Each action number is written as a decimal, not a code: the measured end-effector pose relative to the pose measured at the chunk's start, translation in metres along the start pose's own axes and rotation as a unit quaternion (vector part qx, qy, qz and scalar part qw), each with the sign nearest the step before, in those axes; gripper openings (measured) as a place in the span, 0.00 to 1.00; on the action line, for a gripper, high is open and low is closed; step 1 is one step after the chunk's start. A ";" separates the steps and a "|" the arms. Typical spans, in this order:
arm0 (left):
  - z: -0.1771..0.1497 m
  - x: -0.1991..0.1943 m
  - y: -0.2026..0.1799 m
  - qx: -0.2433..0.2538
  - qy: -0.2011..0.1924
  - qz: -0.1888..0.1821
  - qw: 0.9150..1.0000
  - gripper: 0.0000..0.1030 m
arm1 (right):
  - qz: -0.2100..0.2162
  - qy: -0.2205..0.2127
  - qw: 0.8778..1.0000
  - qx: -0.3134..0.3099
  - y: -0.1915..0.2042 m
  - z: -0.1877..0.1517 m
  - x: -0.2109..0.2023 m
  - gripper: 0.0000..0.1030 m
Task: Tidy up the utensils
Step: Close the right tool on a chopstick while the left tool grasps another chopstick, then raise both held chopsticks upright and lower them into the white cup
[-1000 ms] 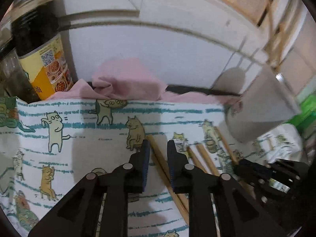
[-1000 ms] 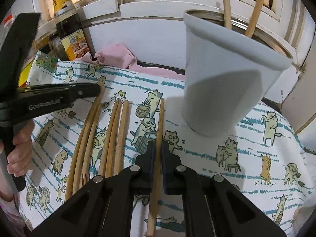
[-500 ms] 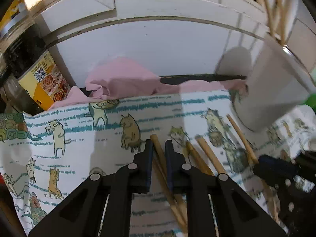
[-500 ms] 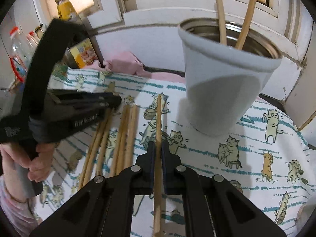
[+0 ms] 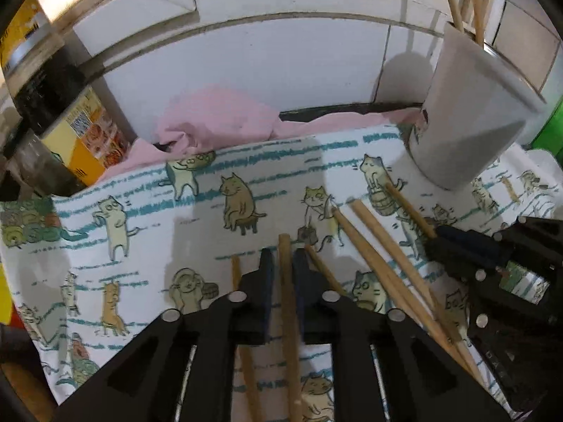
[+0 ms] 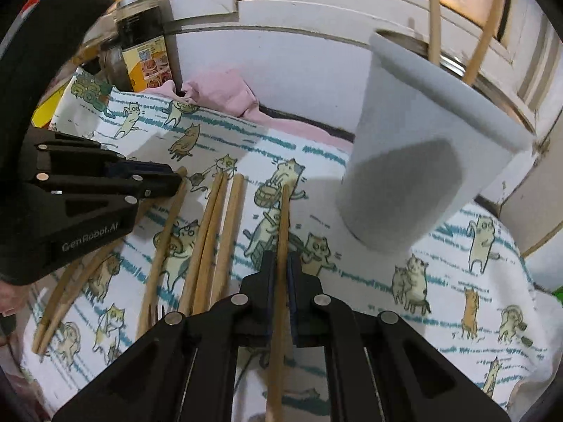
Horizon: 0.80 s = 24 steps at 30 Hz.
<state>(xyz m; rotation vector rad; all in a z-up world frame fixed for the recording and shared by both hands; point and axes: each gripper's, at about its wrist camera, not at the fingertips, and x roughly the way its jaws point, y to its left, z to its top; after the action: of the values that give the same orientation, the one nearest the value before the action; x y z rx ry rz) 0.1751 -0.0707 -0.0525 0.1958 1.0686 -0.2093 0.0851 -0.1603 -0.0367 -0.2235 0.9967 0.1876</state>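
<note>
Several wooden chopsticks [image 6: 207,239] lie side by side on a cat-print cloth [image 6: 457,281]. My left gripper [image 5: 281,256] is shut on one chopstick [image 5: 286,281] that runs between its fingers. My right gripper [image 6: 279,258] is shut on another chopstick [image 6: 281,218], lifted a little off the cloth. A grey utensil cup [image 6: 422,147] stands at the back right with chopsticks [image 6: 432,10] in it; it also shows in the left wrist view [image 5: 468,116]. The left gripper shows at the left of the right wrist view [image 6: 176,179].
A dark sauce bottle [image 6: 144,45] with a yellow label stands at the back left, also in the left wrist view [image 5: 67,112]. A pink cloth [image 5: 218,116] is bunched against the white wall. A green object [image 5: 549,116] is at the far right.
Both grippers have closed on a chopstick each and lifted. The left gripper moved back, so its chopstick now sits between its fingers. The right one rose and swung slightly left.
</note>
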 end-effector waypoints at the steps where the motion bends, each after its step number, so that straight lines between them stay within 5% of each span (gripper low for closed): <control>1: -0.001 -0.001 -0.001 0.008 0.000 0.014 1.000 0.21 | -0.003 -0.002 1.000 -0.004 0.001 0.002 0.001 0.07; 4: -0.004 -0.005 -0.002 0.025 -0.001 0.014 1.000 0.21 | 0.002 -0.007 1.000 0.005 0.000 0.007 0.006 0.07; 7: -0.002 -0.005 0.001 0.020 0.005 -0.016 1.000 0.06 | 0.034 -0.043 0.998 0.018 -0.003 0.007 -0.003 0.06; 10: -0.005 -0.031 -0.001 0.034 -0.054 -0.001 0.998 0.06 | 0.051 -0.084 0.995 0.028 -0.009 0.009 -0.028 0.06; 12: -0.008 -0.065 0.012 0.000 -0.109 -0.066 0.992 0.06 | 0.070 -0.127 0.988 0.045 -0.018 0.009 -0.052 0.06; 14: -0.017 -0.106 0.028 -0.028 -0.198 -0.112 0.973 0.06 | 0.099 -0.189 0.975 0.064 -0.030 0.005 -0.080 0.06; 16: -0.031 -0.141 0.038 -0.044 -0.282 -0.106 0.953 0.06 | 0.119 -0.257 0.955 0.085 -0.041 -0.001 -0.106 0.06; 20: -0.055 -0.183 0.061 -0.068 -0.381 -0.137 0.912 0.06 | 0.119 -0.351 0.920 0.125 -0.060 -0.016 -0.144 0.06; 24: -0.075 -0.207 0.080 -0.126 -0.469 -0.090 0.869 0.06 | 0.078 -0.396 0.905 0.136 -0.065 -0.026 -0.162 0.06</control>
<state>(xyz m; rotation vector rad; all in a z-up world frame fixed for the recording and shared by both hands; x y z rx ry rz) 0.0367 0.0409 0.0997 -0.2388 0.1267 -0.2881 -0.0048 -0.2380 0.0931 0.1896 0.2159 0.2544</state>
